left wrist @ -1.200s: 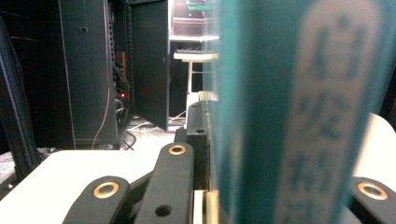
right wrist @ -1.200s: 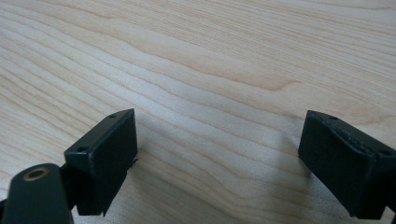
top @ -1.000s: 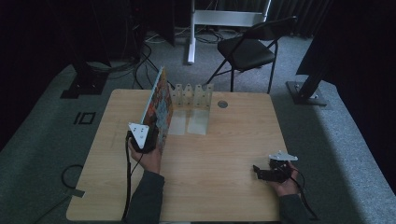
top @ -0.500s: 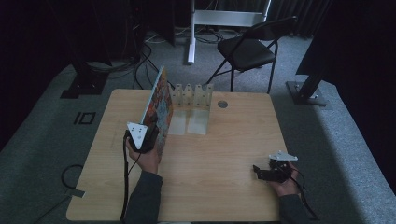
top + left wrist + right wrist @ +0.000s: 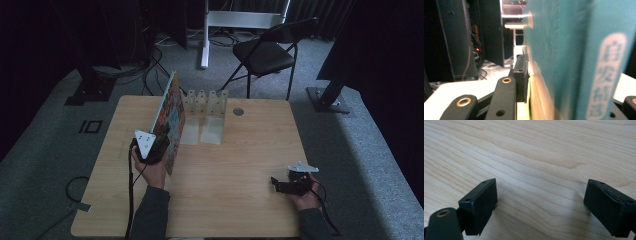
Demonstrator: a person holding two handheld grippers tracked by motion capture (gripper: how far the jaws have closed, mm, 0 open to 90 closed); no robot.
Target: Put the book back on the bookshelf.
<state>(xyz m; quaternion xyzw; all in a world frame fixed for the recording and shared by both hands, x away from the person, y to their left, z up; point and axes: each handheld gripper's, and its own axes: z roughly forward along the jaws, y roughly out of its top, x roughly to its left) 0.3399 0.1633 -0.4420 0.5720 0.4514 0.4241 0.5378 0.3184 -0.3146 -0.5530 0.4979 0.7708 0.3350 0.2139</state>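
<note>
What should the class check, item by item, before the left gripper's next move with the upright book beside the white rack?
1. Book stands on edge on the table: ok.
2. Left gripper grip: the jaws have just been opening with the book between them; whether the pads press on it: cannot tell.
3. Rack next to the book, nothing in its slots: ok.
4. Right gripper well away from the book, jaws open over bare wood: ok.

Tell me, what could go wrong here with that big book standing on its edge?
The book stands tilted on the table beside the white rack. The left gripper has just been opening, with the book between its jaws, so it might topple. Falling, it could knock the rack. The right gripper sits too far away to catch it.
</note>
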